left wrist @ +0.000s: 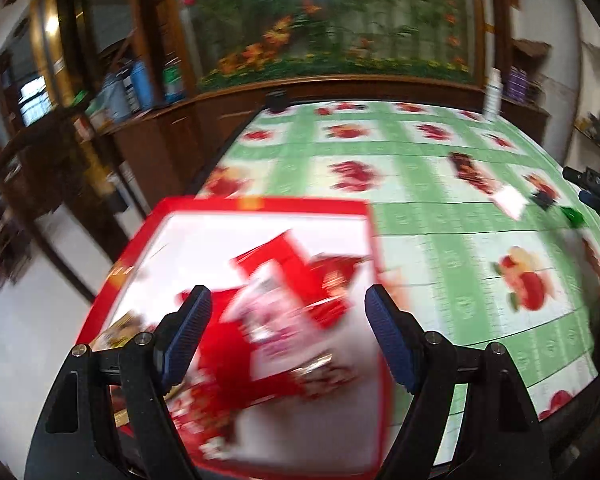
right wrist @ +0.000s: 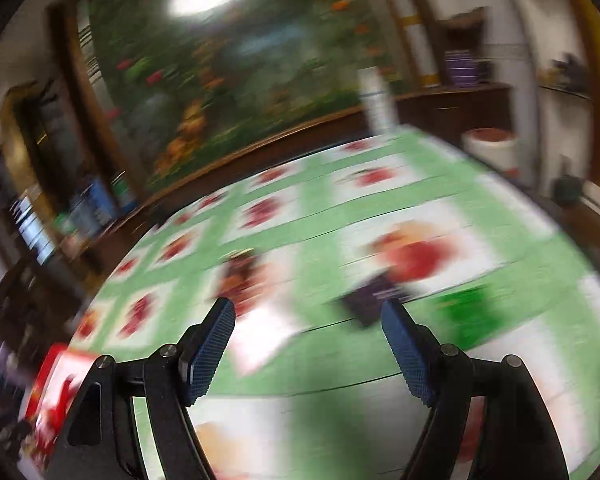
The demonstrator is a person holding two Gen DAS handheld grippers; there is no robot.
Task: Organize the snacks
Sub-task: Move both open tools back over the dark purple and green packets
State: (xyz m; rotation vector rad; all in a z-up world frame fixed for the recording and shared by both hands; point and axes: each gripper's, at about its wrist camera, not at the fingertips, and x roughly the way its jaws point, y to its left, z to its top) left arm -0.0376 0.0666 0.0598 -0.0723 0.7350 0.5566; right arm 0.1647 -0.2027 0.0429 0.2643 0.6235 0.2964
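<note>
A red-rimmed white tray (left wrist: 260, 205) sits at the table's near left and holds several red snack packets (left wrist: 296, 276). My left gripper (left wrist: 288, 300) is open and empty, hovering over the tray. My right gripper (right wrist: 308, 312) is open and empty above the table. Ahead of it lie a long dark packet with a white end (right wrist: 256, 304), a small dark purple packet (right wrist: 374, 298) and a green packet (right wrist: 466, 308). The same three show at the right of the left wrist view: long one (left wrist: 478, 178), dark one (left wrist: 544, 200), green one (left wrist: 574, 216). Both views are motion-blurred.
The table wears a green and white cloth with fruit prints (left wrist: 440, 248). A white bottle (left wrist: 492, 94) stands at its far edge, a white tub (right wrist: 490, 146) beyond the right side. Wooden cabinets and a flower mural stand behind. The tray shows at the lower left of the right view (right wrist: 50, 364).
</note>
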